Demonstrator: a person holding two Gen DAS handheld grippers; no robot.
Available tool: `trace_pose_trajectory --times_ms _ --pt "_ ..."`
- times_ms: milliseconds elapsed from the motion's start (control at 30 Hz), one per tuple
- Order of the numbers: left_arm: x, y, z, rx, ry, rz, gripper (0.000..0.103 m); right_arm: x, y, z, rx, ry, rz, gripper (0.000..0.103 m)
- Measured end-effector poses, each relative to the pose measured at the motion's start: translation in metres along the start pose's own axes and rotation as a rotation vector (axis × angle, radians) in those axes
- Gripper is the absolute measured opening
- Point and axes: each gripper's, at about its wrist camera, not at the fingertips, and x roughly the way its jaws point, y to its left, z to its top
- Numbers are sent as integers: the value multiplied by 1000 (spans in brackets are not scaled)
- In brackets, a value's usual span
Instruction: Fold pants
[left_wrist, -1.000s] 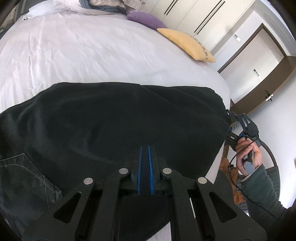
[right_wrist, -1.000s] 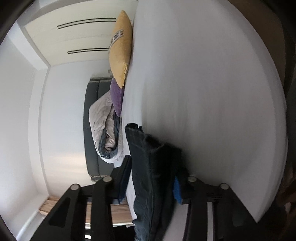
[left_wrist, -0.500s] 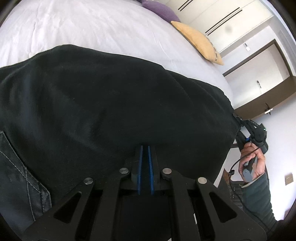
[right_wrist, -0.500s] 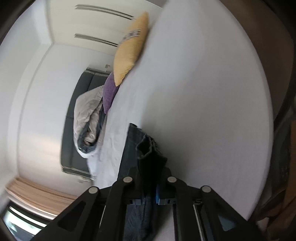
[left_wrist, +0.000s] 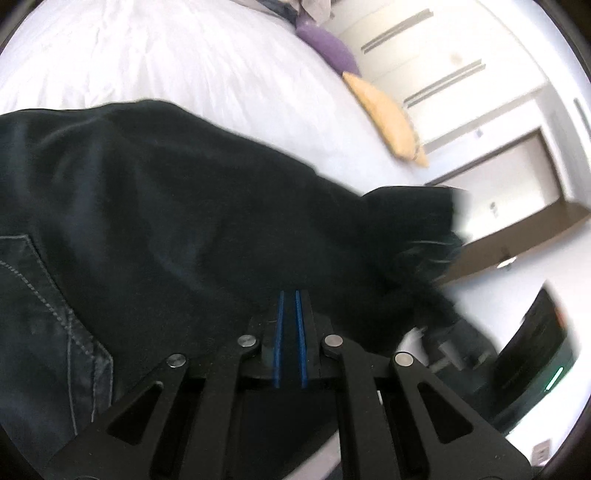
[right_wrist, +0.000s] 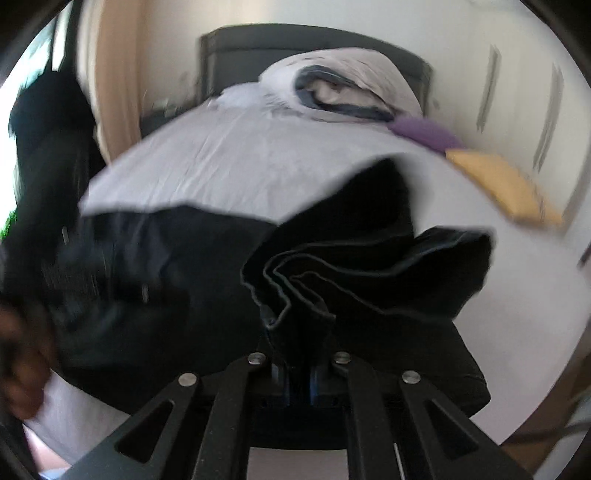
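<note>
At the bottom centre of the left wrist view the left gripper (left_wrist: 289, 325) has its two blue pads drawn close together, and the dark cloth of the pants (left_wrist: 184, 229) lies over and around their tips, so it appears clamped on the fabric, though the pinch itself is hidden by the cloth. The pants fill the left and middle of that frame, with a stitched back pocket (left_wrist: 48, 314) at the lower left and a blurred raised end of the cloth at the right centre. In the right wrist view the right gripper (right_wrist: 299, 369) sits at the bottom centre, its jaws just having closed, pinched on a bunched stack of hems (right_wrist: 295, 291) that stands up from between the pads. From there the pants spread to the left across the middle of the frame, lifted off the bed (right_wrist: 229, 162), whose pale sheet shows behind and below them. A blurred hand (right_wrist: 22, 354) is at the lower left edge. Farther back, toward the upper right, lie a yellow pillow (right_wrist: 506, 188) and a purple pillow (right_wrist: 424, 133), with a rolled duvet (right_wrist: 340, 88) against the dark headboard (right_wrist: 236, 48) at the top centre.
</note>
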Motion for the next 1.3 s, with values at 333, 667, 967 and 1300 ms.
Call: trace_pose_trajectory --times_ms 333,667,967,1300 --pt "-8 21 2 -149 9 -174 9 -3 68 -13 -440 -32 -193 8" --pt "-34 49 -7 -249 -17 -238 10 5 92 -16 -599 8 -158 8" --pt "-37 49 -13 -282 -11 -268 67 -2 83 5 -536 -43 -200 8" --pt "-23 40 3 -333 17 -270 90 -20 88 -10 -526 -63 -190 8"
